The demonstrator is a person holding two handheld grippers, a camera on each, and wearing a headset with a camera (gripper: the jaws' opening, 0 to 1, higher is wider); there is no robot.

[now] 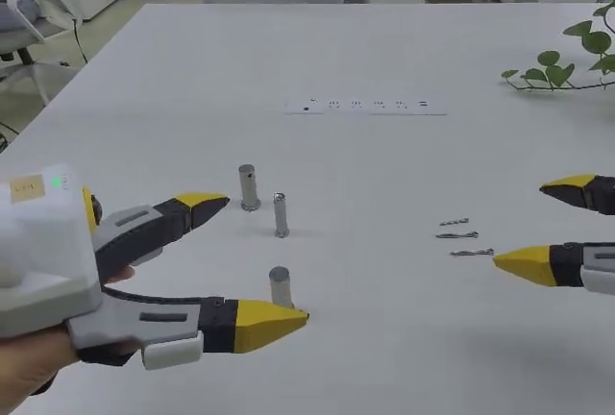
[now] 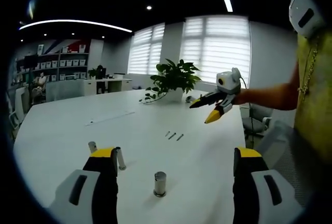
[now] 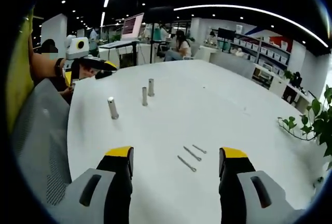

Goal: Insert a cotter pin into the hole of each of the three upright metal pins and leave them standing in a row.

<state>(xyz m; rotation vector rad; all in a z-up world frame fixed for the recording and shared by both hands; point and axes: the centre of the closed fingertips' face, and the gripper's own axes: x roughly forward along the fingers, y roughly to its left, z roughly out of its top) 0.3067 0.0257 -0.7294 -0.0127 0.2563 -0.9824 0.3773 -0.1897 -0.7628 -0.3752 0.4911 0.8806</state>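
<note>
Left tongs (image 1: 266, 259) gape near the metal pins (image 1: 280, 213), right tongs (image 1: 519, 223) gape near cotter pins (image 1: 461, 235).

Bright even ceiling light, soft shadows, sharp focus, fisheye-warped edges.

Head view: from above the near edge of the counter (image 1: 384, 60), facing forward and down. Left gripper view: low, close behind the pins (image 2: 160, 183), facing across toward the right gripper (image 2: 198, 114). Right gripper view: low, close behind the cotter pins (image 3: 191, 156), facing the opposite way. All three views share the pins and cotter pins.
</note>
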